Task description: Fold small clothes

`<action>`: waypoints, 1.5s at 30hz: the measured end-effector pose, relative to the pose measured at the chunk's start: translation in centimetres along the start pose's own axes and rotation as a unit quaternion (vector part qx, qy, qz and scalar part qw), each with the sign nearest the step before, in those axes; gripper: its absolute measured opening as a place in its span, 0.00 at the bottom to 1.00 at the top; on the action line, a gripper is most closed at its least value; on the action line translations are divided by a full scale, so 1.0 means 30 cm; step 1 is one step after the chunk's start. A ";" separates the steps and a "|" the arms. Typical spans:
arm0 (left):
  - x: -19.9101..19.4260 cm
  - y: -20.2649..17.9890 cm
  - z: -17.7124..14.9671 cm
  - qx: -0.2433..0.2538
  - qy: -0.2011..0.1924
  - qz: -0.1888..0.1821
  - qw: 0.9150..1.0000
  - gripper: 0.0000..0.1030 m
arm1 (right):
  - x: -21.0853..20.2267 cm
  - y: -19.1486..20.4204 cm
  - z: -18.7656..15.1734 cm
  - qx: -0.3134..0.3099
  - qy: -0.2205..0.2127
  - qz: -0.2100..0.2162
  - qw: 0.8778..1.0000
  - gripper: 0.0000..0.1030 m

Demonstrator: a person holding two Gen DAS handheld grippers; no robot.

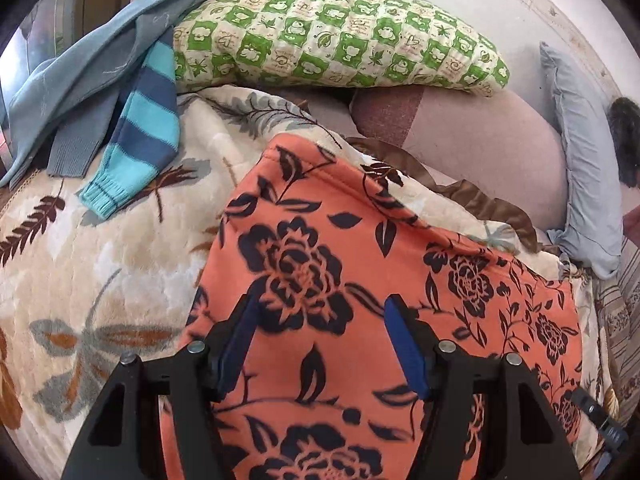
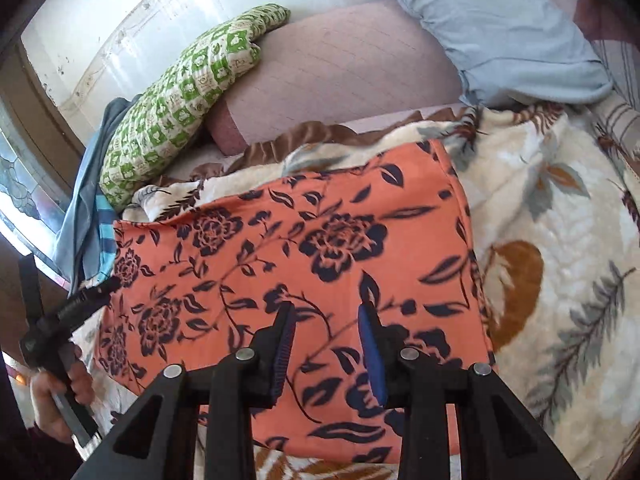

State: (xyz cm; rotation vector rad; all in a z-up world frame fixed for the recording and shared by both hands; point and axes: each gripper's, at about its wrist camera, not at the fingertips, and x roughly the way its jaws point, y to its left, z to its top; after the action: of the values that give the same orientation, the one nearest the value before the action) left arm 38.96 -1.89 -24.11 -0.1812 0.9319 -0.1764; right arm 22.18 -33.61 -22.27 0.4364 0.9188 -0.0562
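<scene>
An orange flowered garment (image 2: 288, 280) lies flat in a rectangle on the cream leaf-print blanket (image 2: 560, 240) covering the bed. The left gripper (image 1: 320, 344) and the right gripper (image 2: 326, 344) hang over it, jaws parted and empty. A striped sleeve (image 1: 140, 128) and green checked pillow (image 1: 340, 36) lie beyond.

- Left gripper (image 1: 320, 316), jaws apart, hangs over an orange floral garment (image 1: 360, 280) spread on a leaf-print blanket (image 1: 100, 280).
- A striped blue sleeve (image 1: 140, 132) lies beside a green-checked pillow (image 1: 340, 36).
</scene>
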 end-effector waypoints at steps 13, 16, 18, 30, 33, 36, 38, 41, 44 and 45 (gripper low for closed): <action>0.170 0.032 0.184 -0.009 0.050 0.051 0.997 0.69 | 0.205 -0.178 0.081 0.098 0.053 0.087 0.990 0.35; 0.010 0.096 0.113 -0.012 0.041 0.025 0.999 0.70 | 0.131 -0.166 0.098 0.095 0.031 0.102 0.990 0.36; -0.085 0.143 0.040 -0.012 0.042 0.039 0.998 0.70 | 0.095 -0.151 0.095 0.091 0.017 0.119 0.989 0.36; -0.289 0.272 -0.360 -0.143 0.097 -0.033 0.984 0.81 | -0.133 -0.155 -0.058 0.148 0.004 0.218 0.965 0.65; -0.280 0.249 -0.378 -0.139 0.096 -0.055 0.984 0.81 | -0.172 -0.278 -0.139 0.225 0.005 0.248 0.942 0.65; -0.252 0.248 -0.369 -0.165 0.092 -0.074 0.979 0.81 | -0.178 -0.376 -0.232 0.312 0.016 0.281 0.907 0.65; -0.220 0.250 -0.360 -0.192 0.099 -0.097 0.972 0.81 | -0.163 -0.404 -0.275 0.351 0.022 0.287 0.891 0.64; -0.163 0.239 -0.354 -0.203 0.118 -0.094 0.968 0.81 | -0.137 -0.402 -0.272 0.353 0.033 0.248 0.902 0.64; -0.128 0.247 -0.357 -0.225 0.121 -0.091 0.962 0.80 | -0.106 -0.395 -0.246 0.350 0.026 0.206 0.914 0.64; -0.126 0.247 -0.353 -0.229 0.115 -0.092 0.962 0.80 | -0.090 -0.399 -0.239 0.353 0.029 0.189 0.916 0.64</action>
State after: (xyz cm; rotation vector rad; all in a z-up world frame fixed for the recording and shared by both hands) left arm 28.71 5.33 -29.05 -0.6899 1.1800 -0.1523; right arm 12.34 -42.10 -28.03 1.2904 0.8383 -0.0204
